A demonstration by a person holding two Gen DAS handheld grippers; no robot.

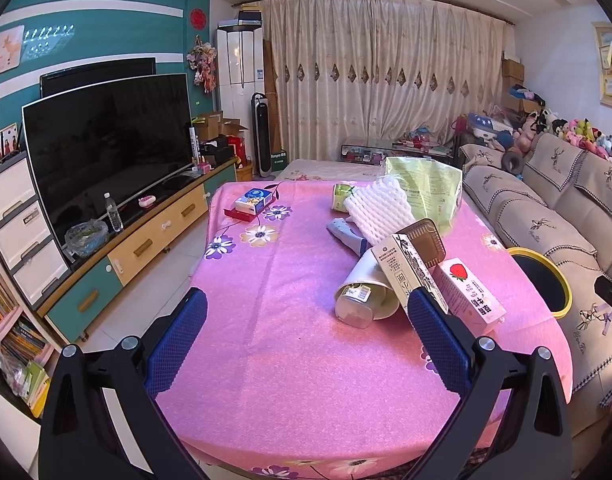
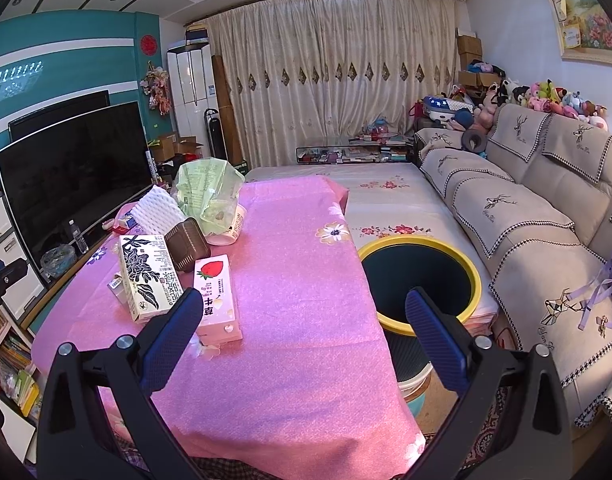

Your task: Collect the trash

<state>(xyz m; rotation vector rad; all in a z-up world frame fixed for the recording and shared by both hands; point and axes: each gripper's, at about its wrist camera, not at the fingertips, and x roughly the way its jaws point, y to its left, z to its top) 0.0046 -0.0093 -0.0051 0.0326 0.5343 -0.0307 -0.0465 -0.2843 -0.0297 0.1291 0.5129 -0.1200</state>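
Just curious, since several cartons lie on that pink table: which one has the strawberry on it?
The pink and white carton nearest the bin. The carton beside it is cream with black flowers.

A cluster of trash lies on a pink cloth: a strawberry carton (image 2: 218, 298) flat beside a black-flowered carton (image 2: 148, 278), a brown tray (image 2: 187, 244), white foam netting (image 2: 156, 208), a green bag (image 2: 208, 192). A yellow-rimmed bin (image 2: 422, 280) stands open alongside.

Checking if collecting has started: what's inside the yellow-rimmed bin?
The bin shows only dark inner wall; no trash visible. Its bottom is hidden by the right gripper finger and near rim.
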